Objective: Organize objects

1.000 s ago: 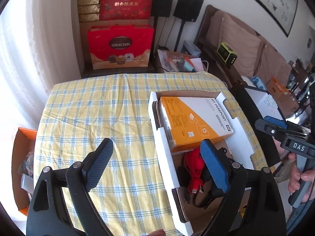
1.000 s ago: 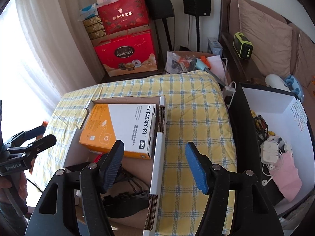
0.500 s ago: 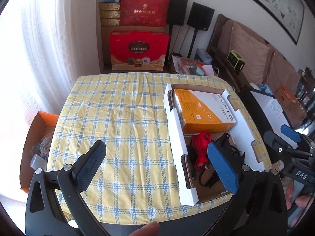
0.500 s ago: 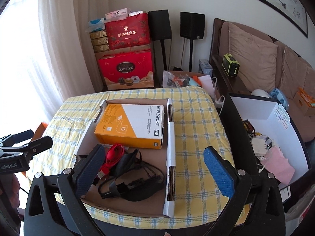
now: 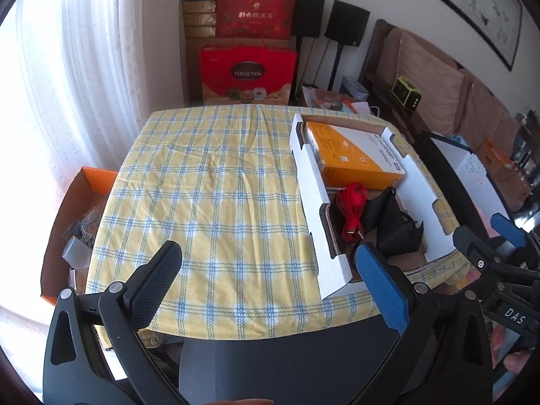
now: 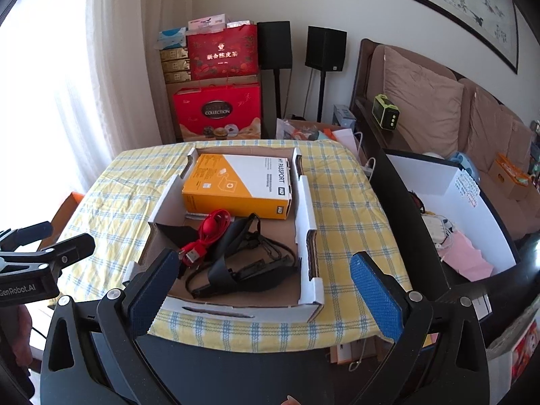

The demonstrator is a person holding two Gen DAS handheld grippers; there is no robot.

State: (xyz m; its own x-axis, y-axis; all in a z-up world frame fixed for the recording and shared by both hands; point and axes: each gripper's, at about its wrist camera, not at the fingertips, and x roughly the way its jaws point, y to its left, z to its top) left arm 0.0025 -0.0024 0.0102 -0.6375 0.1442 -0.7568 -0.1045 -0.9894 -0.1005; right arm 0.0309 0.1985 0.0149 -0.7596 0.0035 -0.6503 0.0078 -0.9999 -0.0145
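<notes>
A shallow cardboard tray [image 6: 308,216] [image 5: 312,182] lies on the yellow checked tablecloth [image 5: 209,195]. In it are an orange and white "My Passport" box [image 6: 236,189] [image 5: 354,158], a coiled red cable [image 6: 209,229] [image 5: 351,209] and black straps with a pouch [image 6: 243,260] [image 5: 395,222]. My left gripper [image 5: 270,287] is open and empty, held back above the table's near edge, left of the tray. My right gripper [image 6: 266,290] is open and empty, held back in front of the tray's near end.
An orange box of clutter [image 5: 71,222] stands on the floor at the table's left. A black bin with a white lining [image 6: 449,216] holds chargers at the right. Red gift bags [image 6: 219,114], speakers and a sofa [image 6: 438,114] stand behind the table.
Both grippers have pulled back and up from the tray, so the whole table now shows. Both stay open and empty. The tray's contents have not moved.
</notes>
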